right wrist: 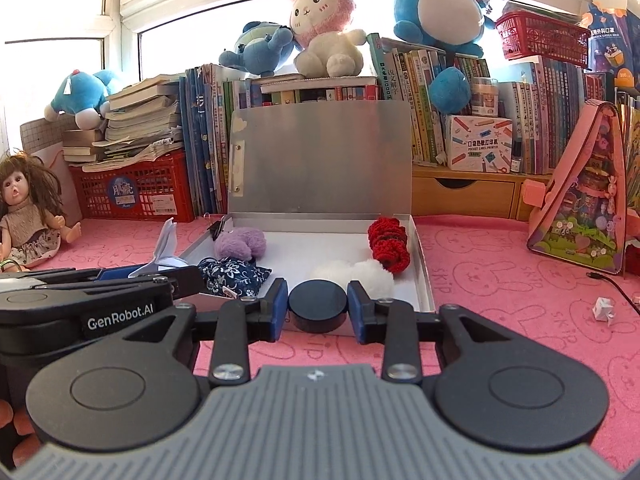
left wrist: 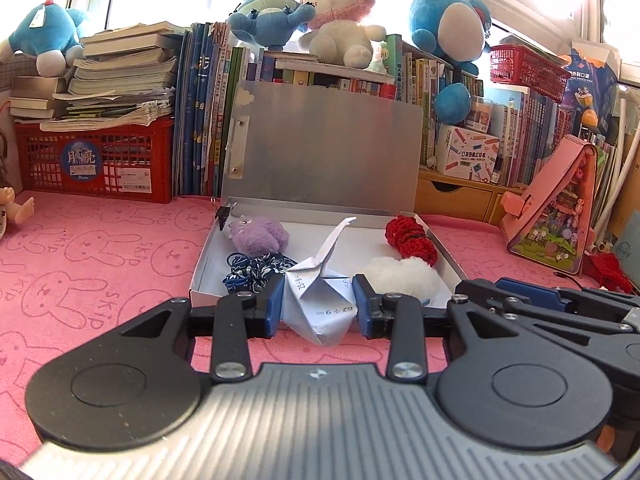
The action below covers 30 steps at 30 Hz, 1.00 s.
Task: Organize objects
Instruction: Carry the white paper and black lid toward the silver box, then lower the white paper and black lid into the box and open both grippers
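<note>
An open metal box (left wrist: 448,258) (right wrist: 422,268) lies on the pink mat with its lid upright. In it are a purple plush (left wrist: 260,234) (right wrist: 240,242), a blue patterned pouch (left wrist: 256,272) (right wrist: 234,276), a white fluffy ball (left wrist: 404,276) (right wrist: 360,274) and a red knitted piece (left wrist: 412,238) (right wrist: 390,246). My left gripper (left wrist: 318,306) is shut on a white paper crane (left wrist: 320,300) at the box's front edge; the crane also shows in the right wrist view (right wrist: 164,254). My right gripper (right wrist: 318,306) is shut on a black round puck (right wrist: 318,306) at the box's front edge.
Books, red crates (left wrist: 96,164) and plush toys line the back. A doll (right wrist: 30,212) sits at the left. A pink toy house (right wrist: 580,208) stands at the right. A small white paper piece (right wrist: 604,308) and a black cable (right wrist: 616,286) lie on the mat at the right.
</note>
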### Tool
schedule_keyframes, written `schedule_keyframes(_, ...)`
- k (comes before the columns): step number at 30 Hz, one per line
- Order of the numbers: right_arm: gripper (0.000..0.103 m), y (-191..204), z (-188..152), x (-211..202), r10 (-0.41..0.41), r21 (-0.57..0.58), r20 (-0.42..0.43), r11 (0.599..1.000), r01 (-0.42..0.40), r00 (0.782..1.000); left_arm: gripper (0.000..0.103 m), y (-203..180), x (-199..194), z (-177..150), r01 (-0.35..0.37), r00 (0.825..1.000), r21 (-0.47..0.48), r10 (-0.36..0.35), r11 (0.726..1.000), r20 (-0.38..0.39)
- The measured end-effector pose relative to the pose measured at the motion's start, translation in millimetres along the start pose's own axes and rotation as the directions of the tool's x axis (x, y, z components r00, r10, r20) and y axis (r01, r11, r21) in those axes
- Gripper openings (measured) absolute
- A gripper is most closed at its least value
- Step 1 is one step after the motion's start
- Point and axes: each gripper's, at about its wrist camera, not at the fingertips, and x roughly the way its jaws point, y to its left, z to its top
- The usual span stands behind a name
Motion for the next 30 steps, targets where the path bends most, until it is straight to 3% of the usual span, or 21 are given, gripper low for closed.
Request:
schedule_keyframes(5,0.038,-23,20,26,0.047,0.079,-0.041,0.996,-0.043,0.998,0.041,8,26,20,-0.010,1.000,0.018,0.010,1.000,-0.008)
schedule_keyframes(15,0.038,-52,61,96,0.089,0.159,-0.149,0.985,-0.065,0.985,0.041,16,110,59,0.015,0.994,-0.035,-0.019,0.999,-0.109)
schedule_keyframes(24,0.038,-66,68,149,0.104,0.223,-0.223,0.973,-0.054,0.969,0.041,27,167,58,0.004,0.988,-0.081,-0.016,0.997,-0.152)
schedule_keyframes(30,0.039,-66,66,176,0.105,0.228,-0.255,0.973,-0.045,0.961,0.041,27,191,57,0.006,0.983,-0.059,-0.017,0.998,-0.181)
